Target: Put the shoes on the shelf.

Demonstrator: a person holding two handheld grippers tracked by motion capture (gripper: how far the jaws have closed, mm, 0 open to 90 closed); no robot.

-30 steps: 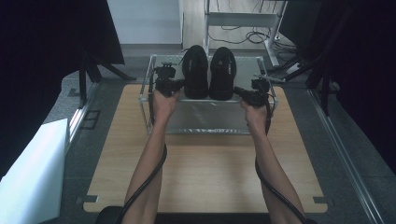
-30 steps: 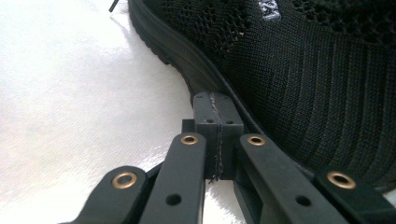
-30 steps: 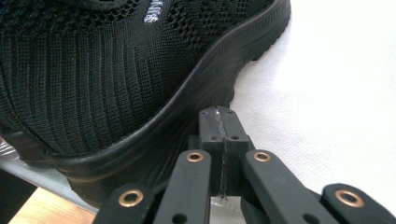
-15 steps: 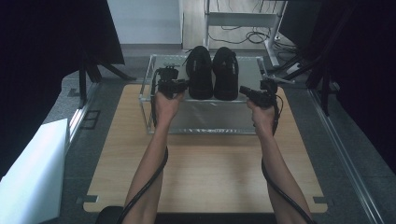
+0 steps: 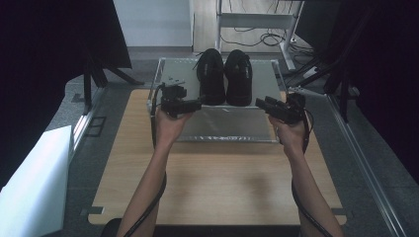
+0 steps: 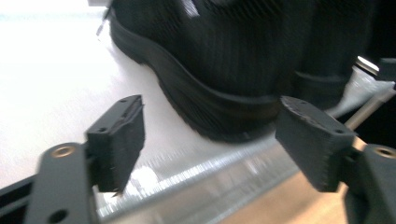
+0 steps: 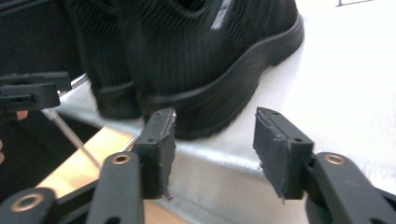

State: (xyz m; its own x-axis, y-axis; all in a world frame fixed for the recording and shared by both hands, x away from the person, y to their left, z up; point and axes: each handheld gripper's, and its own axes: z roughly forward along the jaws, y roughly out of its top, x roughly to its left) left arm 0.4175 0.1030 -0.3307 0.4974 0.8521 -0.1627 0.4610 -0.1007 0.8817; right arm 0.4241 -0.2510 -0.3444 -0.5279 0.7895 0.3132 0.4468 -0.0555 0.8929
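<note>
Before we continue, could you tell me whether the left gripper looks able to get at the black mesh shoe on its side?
Probably yes: the left gripper stands open, the black mesh shoe's heel just ahead with nothing between.

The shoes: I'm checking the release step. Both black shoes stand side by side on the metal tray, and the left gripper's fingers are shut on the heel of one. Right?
Not quite. The left gripper is open: in the left gripper view its fingers stand apart with nothing between them, short of the heel. Its jaws have just been opening. The two black shoes do stand side by side on the metal tray.
</note>
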